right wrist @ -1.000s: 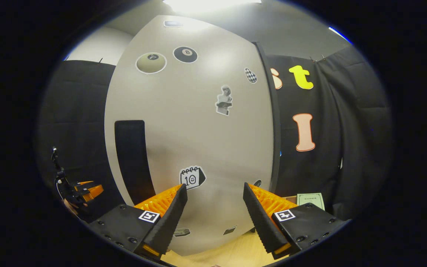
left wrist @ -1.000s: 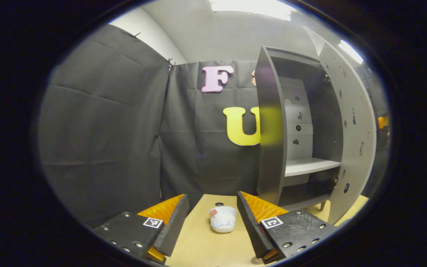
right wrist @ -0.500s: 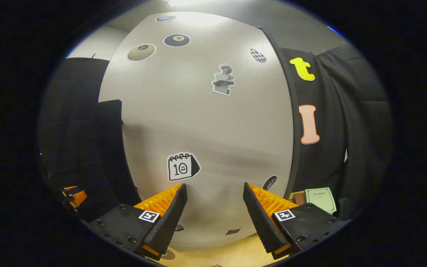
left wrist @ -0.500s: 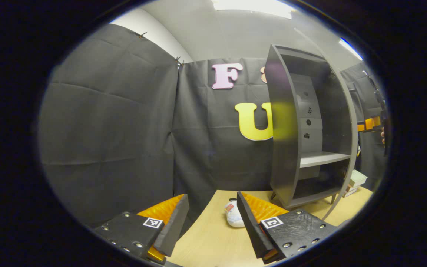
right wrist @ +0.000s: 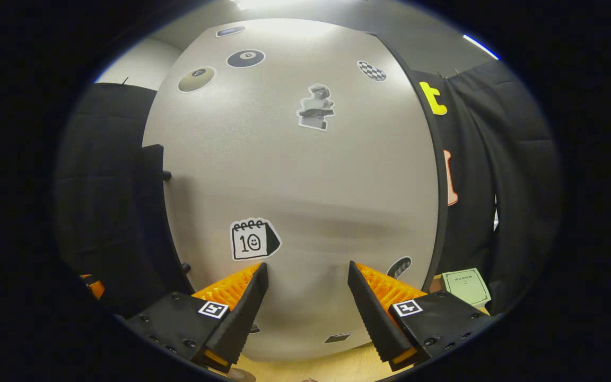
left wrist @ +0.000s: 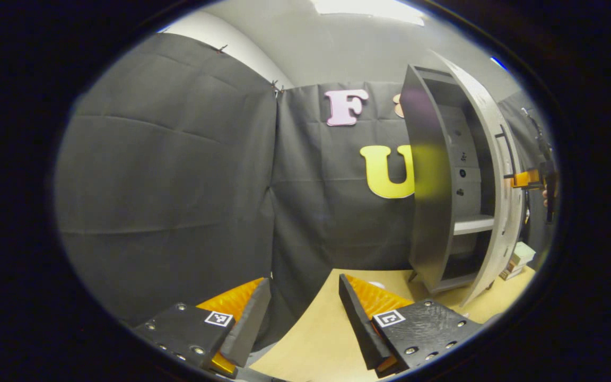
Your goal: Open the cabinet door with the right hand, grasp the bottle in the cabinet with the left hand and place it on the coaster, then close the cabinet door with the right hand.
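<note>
The grey cabinet stands at the right of the left gripper view, its interior shelf bare. Its pale door stands a narrow gap from shut. My right gripper shows small against the door's outer face. In the right gripper view the sticker-covered door looms close, and my right gripper is open with its tips almost at the panel. The black handle runs along the door's left edge. My left gripper is open and empty over the wooden table.
Small boxes lie on the table beside the cabinet's right side, and a green-white card sits there too. The booth's black cloth closes off the left and back.
The door has swung much further toward shut with my right gripper following it. The left gripper view has turned left, and the pale bottle on the table has slipped behind its right finger.
</note>
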The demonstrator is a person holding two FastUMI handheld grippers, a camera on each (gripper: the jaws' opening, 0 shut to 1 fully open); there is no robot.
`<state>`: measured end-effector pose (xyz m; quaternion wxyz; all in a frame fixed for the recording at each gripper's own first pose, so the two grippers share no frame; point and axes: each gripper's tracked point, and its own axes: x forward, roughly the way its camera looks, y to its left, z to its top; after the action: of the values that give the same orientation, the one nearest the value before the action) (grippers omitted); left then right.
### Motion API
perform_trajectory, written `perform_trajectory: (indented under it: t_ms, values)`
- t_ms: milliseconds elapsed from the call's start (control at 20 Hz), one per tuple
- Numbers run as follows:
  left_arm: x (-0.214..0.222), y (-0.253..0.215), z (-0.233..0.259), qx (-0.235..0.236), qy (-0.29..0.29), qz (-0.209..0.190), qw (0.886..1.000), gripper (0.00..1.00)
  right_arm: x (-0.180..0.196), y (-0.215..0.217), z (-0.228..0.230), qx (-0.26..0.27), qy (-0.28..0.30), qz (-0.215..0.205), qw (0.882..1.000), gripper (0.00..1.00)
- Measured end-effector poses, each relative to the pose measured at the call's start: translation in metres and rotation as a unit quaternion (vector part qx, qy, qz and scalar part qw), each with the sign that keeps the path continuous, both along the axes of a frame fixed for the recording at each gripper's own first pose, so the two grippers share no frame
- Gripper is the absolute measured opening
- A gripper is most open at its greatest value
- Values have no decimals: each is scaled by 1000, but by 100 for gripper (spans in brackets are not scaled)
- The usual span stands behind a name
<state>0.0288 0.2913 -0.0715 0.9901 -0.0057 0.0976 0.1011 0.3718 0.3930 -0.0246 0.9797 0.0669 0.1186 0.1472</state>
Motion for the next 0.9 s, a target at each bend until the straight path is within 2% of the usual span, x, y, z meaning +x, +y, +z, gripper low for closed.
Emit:
perform_trajectory:
  t_ms: [200,550,650,700,750,900]
  values:
    - [-7,10,-4,-1,3,14,1000,78,8,4,-1,-2,-5,-6,1000,96]
    - [-15,16,-2,-2,2,26,1000,81,-2,5,1,-12,-16,-11,1000,96]
    - [-15,10,4,-3,0,23,1000,78,-6,7,4,-9,-19,-3,1000,96]
    - [-13,5,7,-2,-3,20,1000,83,-7,8,8,-4,-23,5,1000,96]
    - [-10,-2,13,1,-6,18,1000,83,-11,6,12,-3,-28,12,1000,96]
    - [2,-37,34,5,-16,6,1000,81,-36,-18,23,-4,-37,30,999,96]
